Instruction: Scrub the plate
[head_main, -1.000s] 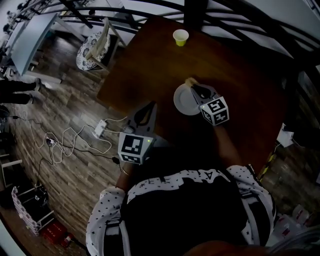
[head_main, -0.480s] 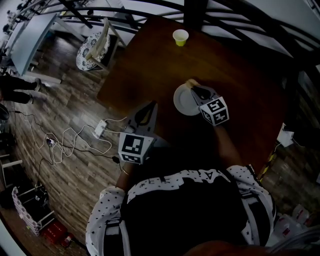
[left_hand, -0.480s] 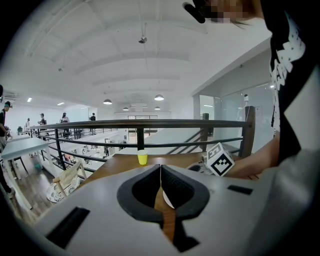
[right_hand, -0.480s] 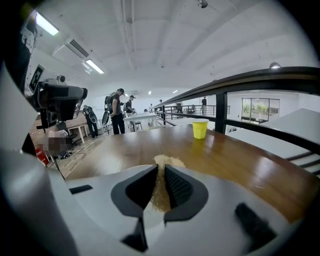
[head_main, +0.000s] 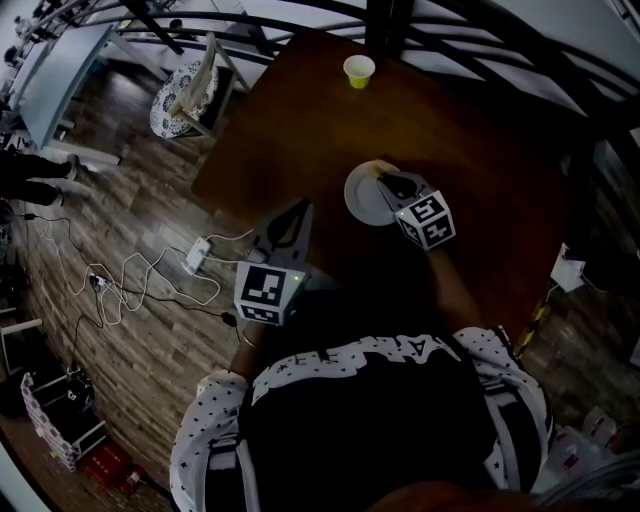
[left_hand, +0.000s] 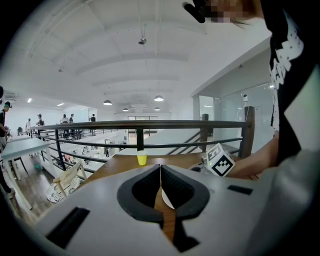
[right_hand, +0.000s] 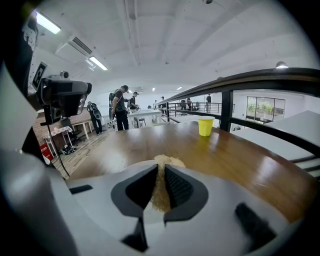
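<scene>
Dark wooden tabletop (head_main: 300, 130) seen from steeply above; on it a round white plate (head_main: 360, 203), lying flat, nothing in it except what the right gripper presses there; beyond the plate and well apart from it, a small yellow cup (head_main: 359, 71), upright, contents impossible to make out.

Right gripper (head_main: 388, 180) over the plate's far right part; jaws drawn narrow and clamped on a tan sponge (right_hand: 161, 182), the sponge bulging out past the tips and lying at the plate's far rim; plate directly beneath these jaws.

Left gripper (head_main: 298, 212) to the left of the plate, near it but apart, close to the tabletop's edge; jaws closed together, tips meeting, nothing between them; through the slit behind the tips, a white sliver of the plate, ahead and lower; right of that sliver, the right gripper's marker cube (left_hand: 220, 160).
</scene>
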